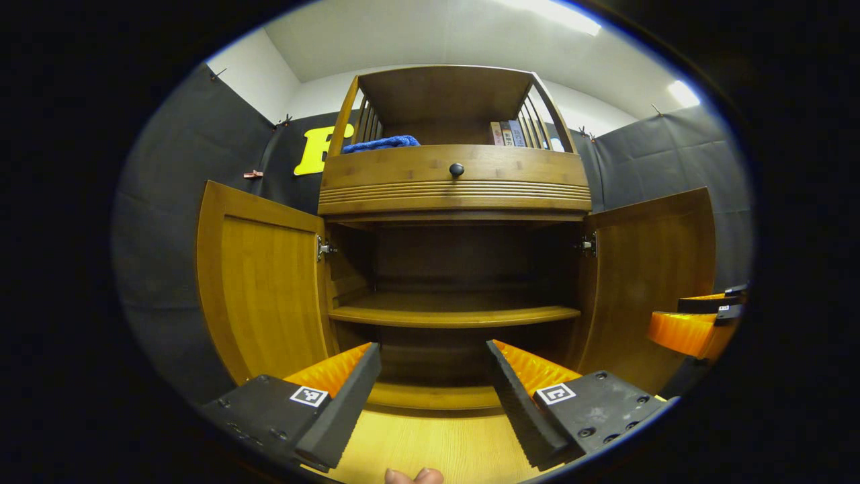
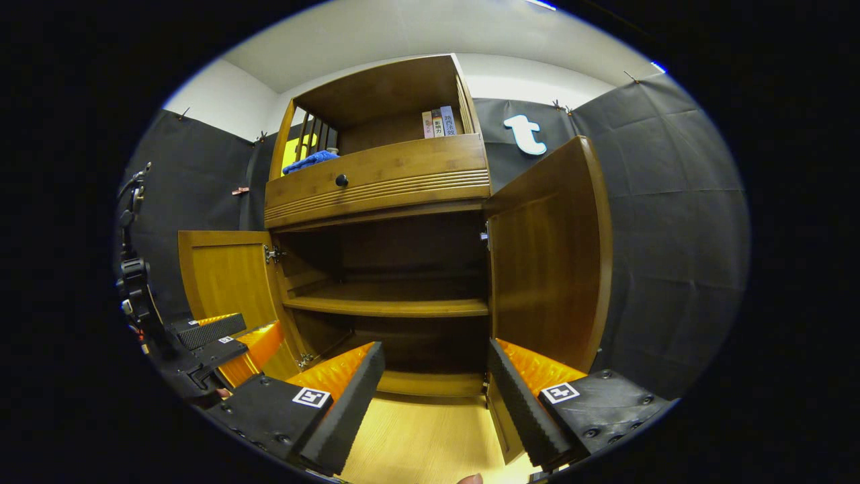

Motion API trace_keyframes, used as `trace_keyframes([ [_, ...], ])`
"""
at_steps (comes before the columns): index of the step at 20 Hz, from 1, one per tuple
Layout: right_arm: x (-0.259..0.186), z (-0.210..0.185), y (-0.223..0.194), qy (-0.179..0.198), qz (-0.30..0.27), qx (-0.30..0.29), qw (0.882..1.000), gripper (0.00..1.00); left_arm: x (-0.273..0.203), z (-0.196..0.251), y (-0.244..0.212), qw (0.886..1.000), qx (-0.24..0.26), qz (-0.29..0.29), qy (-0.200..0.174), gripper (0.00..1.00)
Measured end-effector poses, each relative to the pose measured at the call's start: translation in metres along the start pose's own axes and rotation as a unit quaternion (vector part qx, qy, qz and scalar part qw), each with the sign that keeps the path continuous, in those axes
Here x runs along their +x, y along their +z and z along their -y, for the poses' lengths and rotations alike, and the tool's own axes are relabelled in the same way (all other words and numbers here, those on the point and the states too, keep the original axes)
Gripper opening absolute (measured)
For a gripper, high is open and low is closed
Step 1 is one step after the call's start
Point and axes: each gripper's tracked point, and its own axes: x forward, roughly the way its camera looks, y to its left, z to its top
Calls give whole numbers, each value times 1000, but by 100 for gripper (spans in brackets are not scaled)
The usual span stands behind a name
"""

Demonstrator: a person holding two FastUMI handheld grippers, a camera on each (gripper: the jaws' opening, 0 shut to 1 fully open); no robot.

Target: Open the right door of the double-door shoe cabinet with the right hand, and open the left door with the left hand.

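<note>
Doors of the shoe cabinet (image 1: 454,181) both stand swung wide: the left door (image 1: 262,282) hangs out to the left of the bare inner shelf (image 1: 454,313) and the right door (image 2: 547,255) out to the right, so I judge the opening work done. Left gripper (image 1: 433,383) and right gripper (image 2: 437,383) each hang in front of the open compartment with fingers spread and nothing between them, touching neither door. What remains, as I read it, is only to draw both tools back without knocking the doors.
</note>
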Motion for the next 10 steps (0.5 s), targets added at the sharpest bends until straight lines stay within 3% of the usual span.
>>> trace_keyframes([
  [10, -1, 0, 0, 1, 0, -2, 1000, 98, -2, -1, 2, 1000, 14, 4, -2, 99],
])
